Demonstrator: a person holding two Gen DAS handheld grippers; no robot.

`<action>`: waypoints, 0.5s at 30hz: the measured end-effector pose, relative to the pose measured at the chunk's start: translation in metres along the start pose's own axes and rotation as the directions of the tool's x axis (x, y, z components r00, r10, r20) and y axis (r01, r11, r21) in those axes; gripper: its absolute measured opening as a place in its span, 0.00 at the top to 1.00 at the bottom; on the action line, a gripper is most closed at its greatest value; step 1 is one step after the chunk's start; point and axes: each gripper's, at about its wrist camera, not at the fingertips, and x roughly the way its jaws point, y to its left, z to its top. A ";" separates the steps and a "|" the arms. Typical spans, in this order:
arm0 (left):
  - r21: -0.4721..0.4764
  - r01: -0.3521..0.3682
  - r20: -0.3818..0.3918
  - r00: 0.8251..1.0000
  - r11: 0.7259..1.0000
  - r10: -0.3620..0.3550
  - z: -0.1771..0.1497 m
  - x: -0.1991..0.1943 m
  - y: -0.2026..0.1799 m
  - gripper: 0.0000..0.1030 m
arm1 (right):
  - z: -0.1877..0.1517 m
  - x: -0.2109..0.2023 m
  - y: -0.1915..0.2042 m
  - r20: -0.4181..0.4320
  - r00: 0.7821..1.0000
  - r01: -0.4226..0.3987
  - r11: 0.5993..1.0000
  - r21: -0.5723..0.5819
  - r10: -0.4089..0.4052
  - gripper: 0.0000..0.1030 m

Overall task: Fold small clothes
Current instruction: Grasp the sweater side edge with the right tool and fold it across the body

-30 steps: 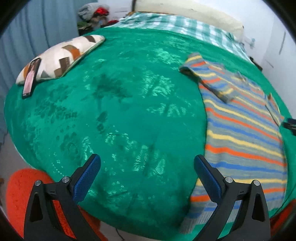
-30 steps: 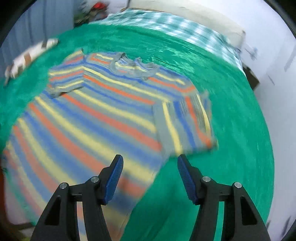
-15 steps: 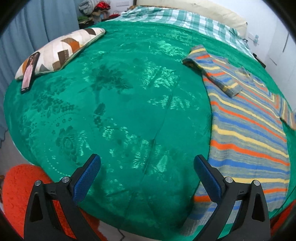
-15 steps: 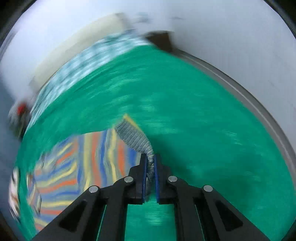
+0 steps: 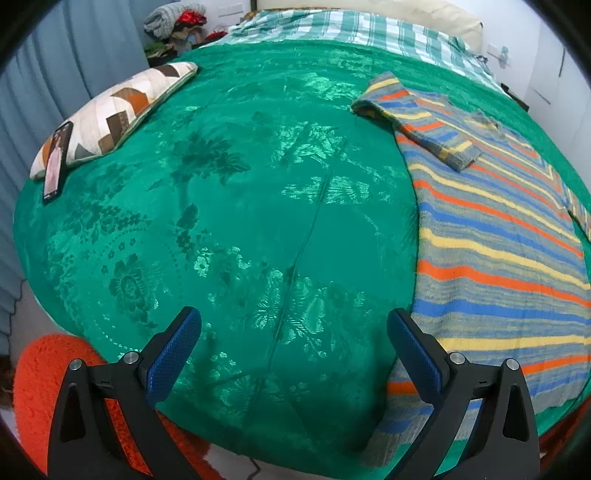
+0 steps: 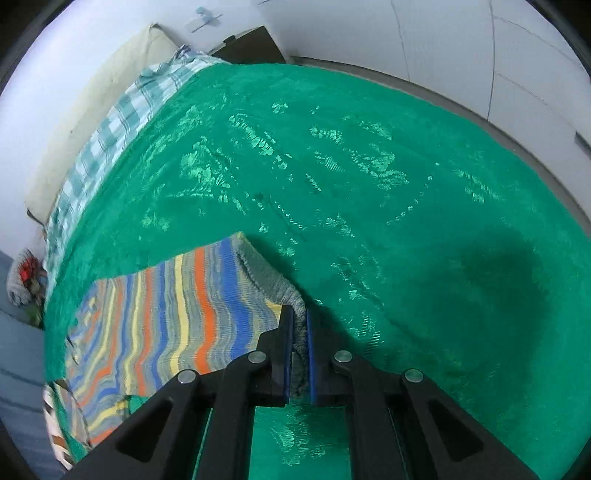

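Sweater [image 5: 495, 236]: your task garment, striped in orange, blue, yellow and grey, lies flat on the green blanket [image 5: 258, 206], on the blanket's right side as your left wrist camera sees it. Its hem reaches the blanket's near edge.
Folded sleeve [image 5: 428, 129]: one sleeve is turned in over the sweater's chest, its grey cuff resting on the stripes.
Left gripper [image 5: 293, 347]: your left fingers are spread wide and hold nothing. They hang over the blanket's near edge, and the right-hand blue pad [image 5: 413, 354] sits just beside the sweater's hem corner; whether it touches the knit cannot be told.
Right gripper [image 6: 300, 332]: your right fingers are clenched on the grey ribbed cuff [image 6: 273, 280] of the sweater's other sleeve. The knit is pinched between the blue pads and lifted into a ridge above the blanket.
Gripped sleeve [image 6: 192, 310]: its stripes run back from the cuff toward the sweater's body, off to the left in your right wrist camera.
Cushion [image 5: 118, 110]: a brown and white zigzag cushion lies at the blanket's far left edge, well apart from the sweater.
Phone [image 5: 57, 162]: a phone leans on the cushion's near end, its lower end on the blanket.
Checked sheet [image 5: 332, 33]: a teal and white checked cloth lies beyond the blanket's far edge.
Orange rug [image 5: 40, 373]: fuzzy orange fabric shows below the blanket's near left edge, behind your left gripper.
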 end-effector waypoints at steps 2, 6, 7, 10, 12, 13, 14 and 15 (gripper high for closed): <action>-0.003 0.004 -0.004 1.000 1.000 -0.004 0.000 0.001 0.001 0.02 | -0.001 -0.002 0.006 -0.005 0.999 0.033 0.998 -0.054 -0.033 0.94; -0.013 0.012 -0.005 1.000 1.000 -0.012 0.000 0.000 0.004 0.02 | -0.002 -0.003 0.014 -0.004 0.995 0.099 0.986 -0.136 -0.101 0.95; -0.017 0.014 -0.005 1.000 1.000 -0.014 0.000 0.000 0.004 0.02 | -0.003 -0.003 0.015 0.002 0.991 0.136 0.978 -0.156 -0.137 0.98; -0.026 0.017 -0.011 1.000 1.000 -0.017 0.000 0.000 0.006 0.02 | -0.005 -0.002 0.011 0.001 0.991 0.129 0.976 -0.177 -0.131 0.98; -0.031 0.018 -0.009 1.000 0.999 -0.018 0.000 0.000 0.007 0.02 | -0.010 -0.013 0.008 0.043 0.989 0.146 0.970 -0.192 -0.140 0.89; -0.036 0.022 -0.005 1.000 0.999 -0.022 0.000 -0.001 0.008 0.02 | -0.011 -0.017 0.009 0.062 0.987 0.160 0.966 -0.201 -0.151 0.83; -0.038 0.026 -0.002 1.000 0.999 -0.026 0.000 -0.002 0.008 0.02 | -0.015 -0.027 0.010 0.100 0.982 0.178 0.959 -0.222 -0.159 0.69; -0.039 0.030 0.000 1.000 0.999 -0.030 0.000 -0.003 0.008 0.02 | -0.019 -0.035 0.011 0.124 0.980 0.180 0.955 -0.235 -0.154 0.58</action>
